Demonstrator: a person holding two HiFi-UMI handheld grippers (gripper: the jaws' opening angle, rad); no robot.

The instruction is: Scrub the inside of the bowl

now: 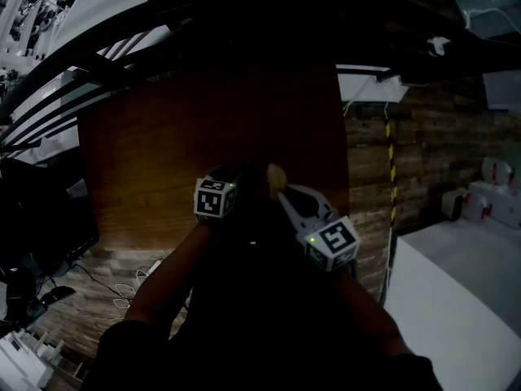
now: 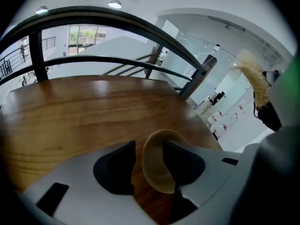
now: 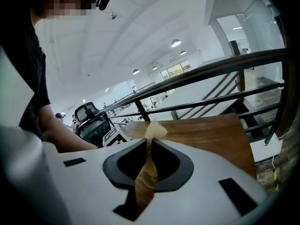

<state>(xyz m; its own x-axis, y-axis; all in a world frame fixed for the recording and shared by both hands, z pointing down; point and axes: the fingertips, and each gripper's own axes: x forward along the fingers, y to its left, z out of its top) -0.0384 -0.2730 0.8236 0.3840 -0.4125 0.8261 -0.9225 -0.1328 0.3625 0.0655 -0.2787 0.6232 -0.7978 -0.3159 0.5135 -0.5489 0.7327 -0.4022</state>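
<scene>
Between the fingers of the left gripper: tan bowl, on the wooden table. Jaws spread wide, straddling one wall of it. One finger sits outside the wall, the other reaches over the rim into the hollow. A sliver of wood shows between the outer pad and the wall, so no clamp. Right gripper pinched tight on a pale yellow fibrous scrubber. A tuft pokes out past the fingertips; the rest trails back between them.
</scene>
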